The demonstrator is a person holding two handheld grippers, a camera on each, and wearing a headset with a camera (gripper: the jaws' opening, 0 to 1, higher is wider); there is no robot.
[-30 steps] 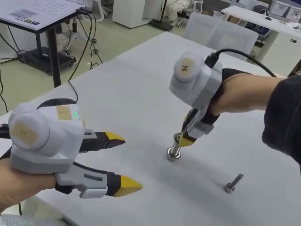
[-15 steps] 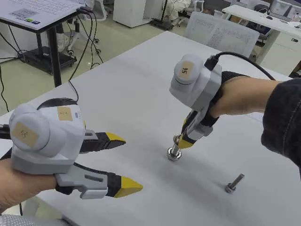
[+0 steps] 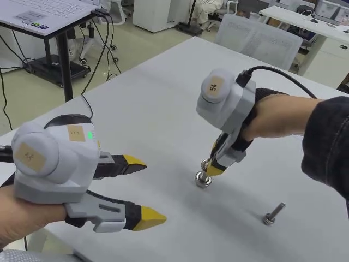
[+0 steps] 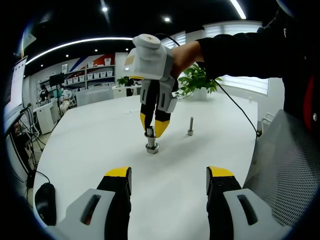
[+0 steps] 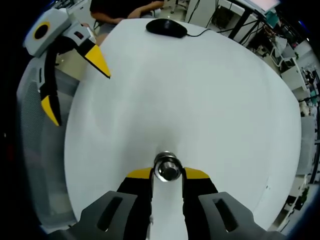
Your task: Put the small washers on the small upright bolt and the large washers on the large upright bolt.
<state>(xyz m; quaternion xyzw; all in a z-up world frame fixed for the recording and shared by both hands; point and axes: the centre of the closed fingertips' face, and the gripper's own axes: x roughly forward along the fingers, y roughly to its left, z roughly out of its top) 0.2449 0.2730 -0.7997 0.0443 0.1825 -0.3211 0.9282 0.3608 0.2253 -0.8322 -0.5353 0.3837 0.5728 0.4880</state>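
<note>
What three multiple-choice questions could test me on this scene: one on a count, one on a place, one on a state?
1. How many bolts stand on the table?
A. one
B. two
C. four

2. Where are the right tool's tips?
A. at the large bolt's top
B. flat on the table, far from any bolt
C. inside a drawer

3. How do the left tool's jaws stand?
A. shut on a washer
B. shut on a bolt
C. wide apart, holding nothing

Answers:
1 B: the left gripper view shows the large bolt and, behind it, the small bolt.
2 A: in the right gripper view the yellow tips flank the large bolt's top.
3 C: in the left gripper view bare table lies between the jaws.
</note>
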